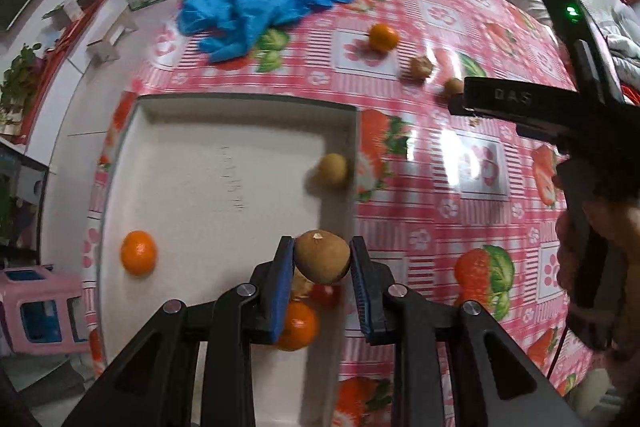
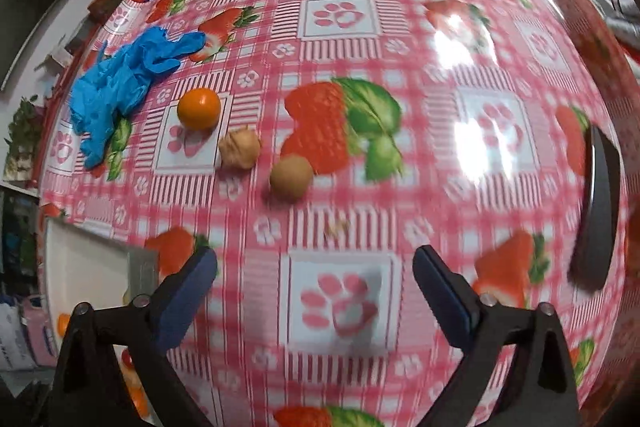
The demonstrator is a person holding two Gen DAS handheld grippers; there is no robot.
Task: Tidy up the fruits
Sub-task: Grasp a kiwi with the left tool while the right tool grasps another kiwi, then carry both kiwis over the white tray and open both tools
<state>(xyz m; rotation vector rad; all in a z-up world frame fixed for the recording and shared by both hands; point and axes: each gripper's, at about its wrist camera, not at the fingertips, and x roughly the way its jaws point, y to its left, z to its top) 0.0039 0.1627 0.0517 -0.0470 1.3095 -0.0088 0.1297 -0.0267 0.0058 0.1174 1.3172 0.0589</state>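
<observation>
Left wrist view shows a white tray (image 1: 224, 163) on a table with a pink strawberry-print cloth (image 1: 432, 155). Inside the tray lie an orange (image 1: 138, 252) near its left wall and a yellowish-brown fruit (image 1: 333, 169) against its right wall. Below the gripper, a second orange (image 1: 299, 327) and a small red fruit (image 1: 326, 294) are partly hidden; both appear to lie in the tray.

The left gripper (image 1: 322, 261) is clamped on a brown round fruit (image 1: 322, 257), its blue pads pressed to either side, above the tray's near right part.

Beyond the tray, out on the cloth, lie another orange (image 2: 199, 108), a walnut (image 2: 239, 149) and a brown fruit (image 2: 291, 177), all apart from one another. A blue glove (image 2: 120, 83) lies beyond the tray's far left corner.

The right gripper (image 2: 316, 279), seen from its own camera, stands wide apart to the right of the tray, nothing between its fingers, over bare cloth.
</observation>
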